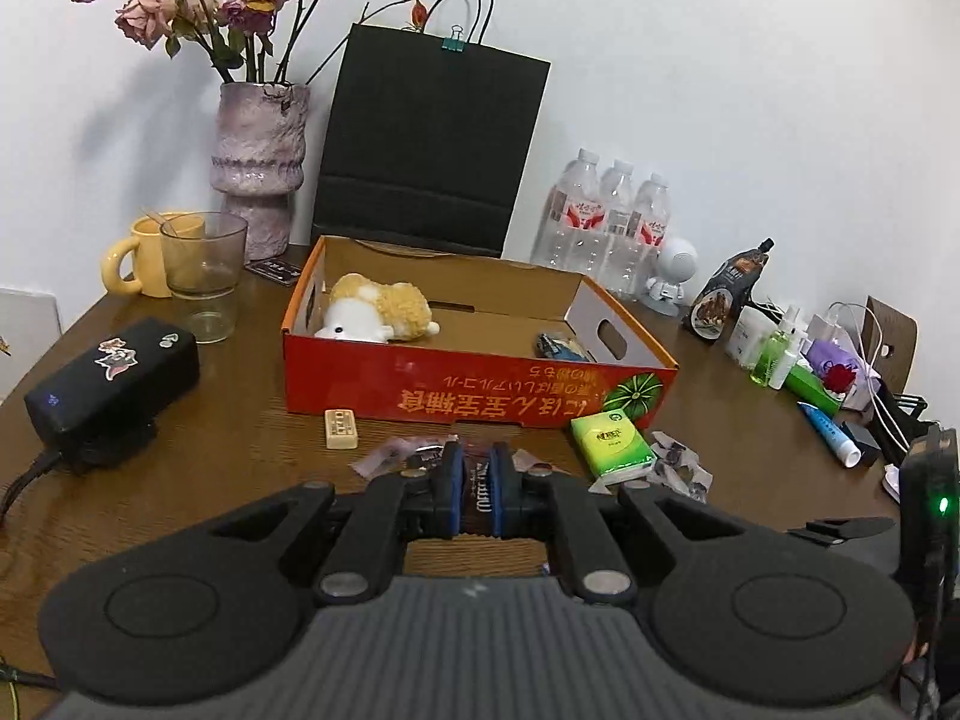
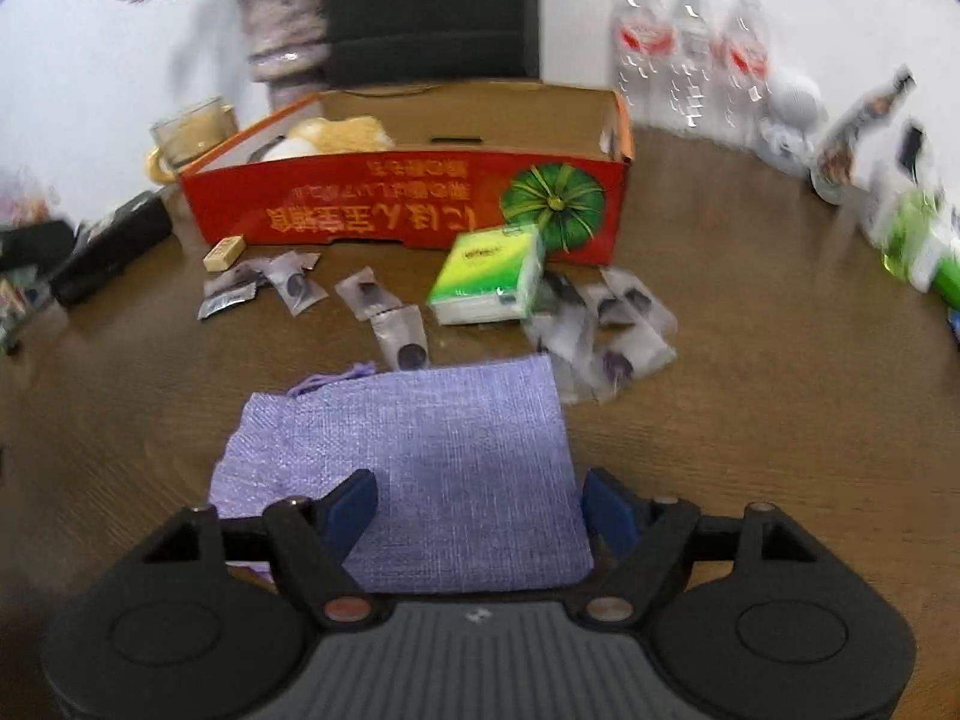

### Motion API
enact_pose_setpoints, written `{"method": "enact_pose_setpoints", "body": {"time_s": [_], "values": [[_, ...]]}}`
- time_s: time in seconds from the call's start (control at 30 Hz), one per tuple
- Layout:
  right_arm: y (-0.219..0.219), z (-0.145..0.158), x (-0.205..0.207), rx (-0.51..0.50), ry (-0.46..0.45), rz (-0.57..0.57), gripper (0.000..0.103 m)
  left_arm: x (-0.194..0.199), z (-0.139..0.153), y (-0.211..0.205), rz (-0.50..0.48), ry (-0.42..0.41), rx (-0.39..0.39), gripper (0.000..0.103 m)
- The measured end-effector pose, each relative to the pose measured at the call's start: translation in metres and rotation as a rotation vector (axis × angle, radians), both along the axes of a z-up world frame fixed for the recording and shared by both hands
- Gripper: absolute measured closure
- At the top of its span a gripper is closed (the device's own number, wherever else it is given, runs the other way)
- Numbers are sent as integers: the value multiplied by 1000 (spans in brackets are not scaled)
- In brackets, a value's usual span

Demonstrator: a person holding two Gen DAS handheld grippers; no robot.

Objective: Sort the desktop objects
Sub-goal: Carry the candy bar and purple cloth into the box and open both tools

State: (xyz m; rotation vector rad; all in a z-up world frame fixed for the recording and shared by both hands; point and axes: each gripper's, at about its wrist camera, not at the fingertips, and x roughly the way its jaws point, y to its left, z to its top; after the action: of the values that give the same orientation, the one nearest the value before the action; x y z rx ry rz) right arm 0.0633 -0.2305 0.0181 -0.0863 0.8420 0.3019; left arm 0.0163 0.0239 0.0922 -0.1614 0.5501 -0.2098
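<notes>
My left gripper (image 1: 477, 480) is shut on a dark brown snack packet (image 1: 478, 501) with white lettering, held just above the wooden table. An open red cardboard box (image 1: 480, 384) stands ahead of it, holding a plush toy (image 1: 378, 315) and a small dark packet (image 1: 561, 347). My right gripper (image 2: 480, 507) is open, its blue pads either side of a lilac cloth pouch (image 2: 414, 456) lying flat on the table. Several small clear sachets (image 2: 384, 306) lie scattered between the pouch and the box (image 2: 408, 204). A green tissue pack (image 2: 489, 276) and a cream tile (image 2: 224, 253) lie by the box front.
At the left stand a black case (image 1: 114, 384), a glass (image 1: 204, 282), a yellow mug (image 1: 144, 258) and a vase (image 1: 261, 168). A black paper bag (image 1: 432, 144) stands behind the box. Water bottles (image 1: 606, 216), a white figurine and toiletries (image 1: 780, 354) crowd the right.
</notes>
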Motion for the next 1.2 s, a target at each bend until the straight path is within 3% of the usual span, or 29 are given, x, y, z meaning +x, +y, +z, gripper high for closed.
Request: {"method": "enact_pose_setpoints", "body": {"time_s": [0.03,0.1,0.13,0.27,0.43,0.53,0.67,0.8,0.93,1.03,1.1,1.13,1.2], "values": [[1,1,-3,4,-7,13,37,-1,0,1,4,0,-2,93],[4,2,-9,12,-20,40,70,-2,2,3,14,-3,-2,93],[7,3,-10,16,-18,52,98,-3,3,3,18,-4,-3,93],[18,14,-24,3,-38,70,99,-11,13,5,18,-30,-7,93],[12,92,-39,131,-216,94,99,11,50,9,13,-81,-12,93],[7,142,-13,174,-328,65,99,60,65,6,-25,-42,-65,93],[7,174,60,229,-374,-17,98,131,57,-9,-25,38,-48,93],[27,154,144,203,-299,-60,98,183,31,-23,-14,126,8,93],[34,110,211,272,-224,-30,98,235,5,-37,-3,214,64,93],[35,78,246,306,-100,-40,98,275,-15,-48,5,280,106,91],[41,67,258,271,-46,-38,97,297,-28,-54,13,324,137,90],[44,61,263,247,-15,-35,91,301,-35,-54,20,344,159,88],[50,57,268,185,28,-22,72,307,-44,-54,31,369,180,60]]}}
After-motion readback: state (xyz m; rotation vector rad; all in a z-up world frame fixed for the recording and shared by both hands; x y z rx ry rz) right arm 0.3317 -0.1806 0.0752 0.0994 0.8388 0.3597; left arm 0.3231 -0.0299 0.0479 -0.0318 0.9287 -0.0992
